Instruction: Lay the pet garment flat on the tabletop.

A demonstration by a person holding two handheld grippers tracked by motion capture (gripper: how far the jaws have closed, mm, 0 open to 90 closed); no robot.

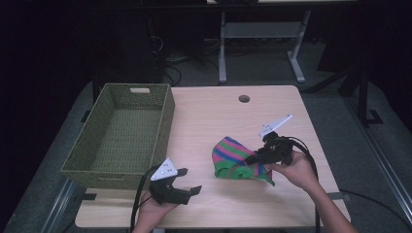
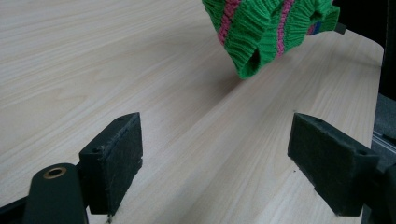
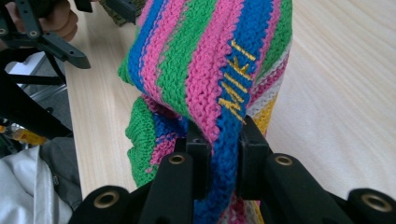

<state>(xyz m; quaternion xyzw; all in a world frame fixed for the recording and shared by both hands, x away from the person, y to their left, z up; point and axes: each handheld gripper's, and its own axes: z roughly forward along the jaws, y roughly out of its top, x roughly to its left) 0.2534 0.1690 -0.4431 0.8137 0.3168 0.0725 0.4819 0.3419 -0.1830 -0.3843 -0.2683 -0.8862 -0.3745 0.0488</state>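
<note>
Knitted garment (image 1: 233, 158): green, pink, blue stripes, bunched.

Pale wood-grain surface (image 1: 218, 116), rounded corners, with a round hole (image 1: 244, 98) near the far edge (dark inside). A green woven basket (image 1: 121, 138) stands on the left part, overhanging the left edge. A striped knitted cloth (image 1: 235, 158) in green, pink and blue lies right of centre, its lower end touching the surface, the rest lifted. Grey floor (image 1: 272, 68) around it.
</note>
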